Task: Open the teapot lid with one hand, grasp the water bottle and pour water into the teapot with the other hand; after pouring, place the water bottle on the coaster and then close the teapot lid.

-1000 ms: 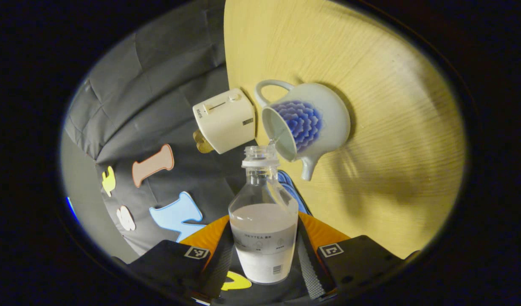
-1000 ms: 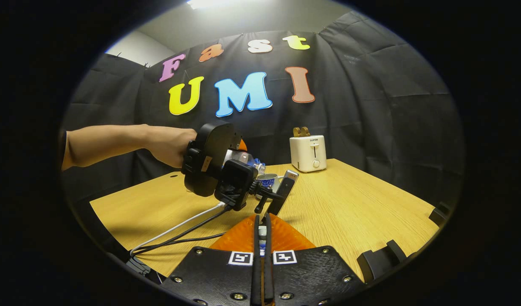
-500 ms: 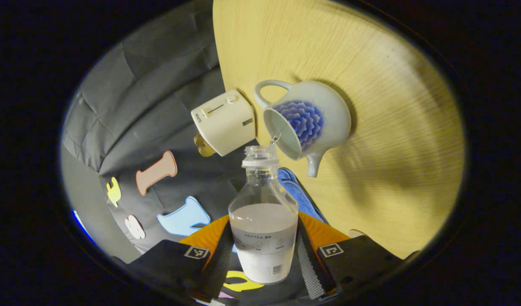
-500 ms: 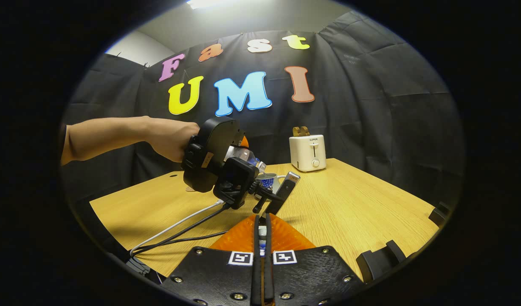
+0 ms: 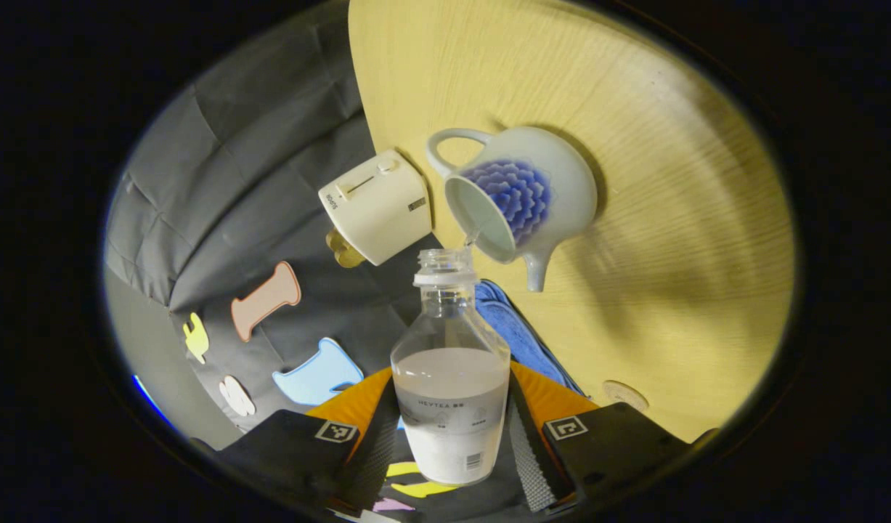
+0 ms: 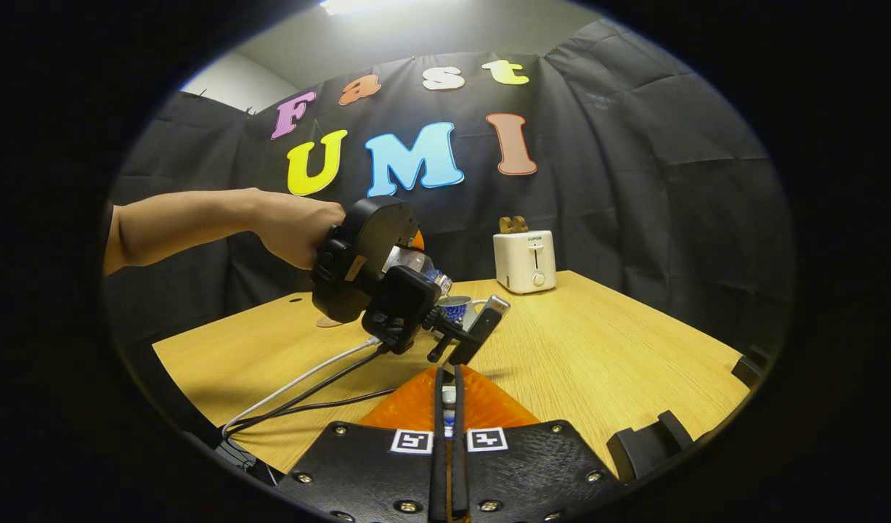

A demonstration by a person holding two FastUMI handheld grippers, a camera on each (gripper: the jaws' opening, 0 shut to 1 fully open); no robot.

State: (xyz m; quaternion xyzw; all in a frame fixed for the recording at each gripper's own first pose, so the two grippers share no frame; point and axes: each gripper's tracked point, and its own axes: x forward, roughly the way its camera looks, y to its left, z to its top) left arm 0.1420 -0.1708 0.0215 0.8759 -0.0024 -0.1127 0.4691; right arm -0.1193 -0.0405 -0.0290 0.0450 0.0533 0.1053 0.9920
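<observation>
A ceiling light (image 6: 343,6) glares overhead; the booth is otherwise dim. The teapot (image 5: 521,196) casts a soft shadow on the surface (image 5: 670,218). Fisheye bends the edges; focus is sharp.

- Toaster (image 6: 524,261): cream, upright near the far edge of the table (image 6: 619,363), before the black cloth wall (image 6: 634,181). One slider and one round knob on its front.
- Toast (image 6: 515,224): brown, poking from the top slots.
- Table: light wood grain; small dark hole (image 6: 297,298) near its far left edge.
- Blue cloth (image 5: 514,330): seen in left gripper view, lying on the table edge.
- Ceiling light (image 6: 358,6): bright strip above the wall.
</observation>
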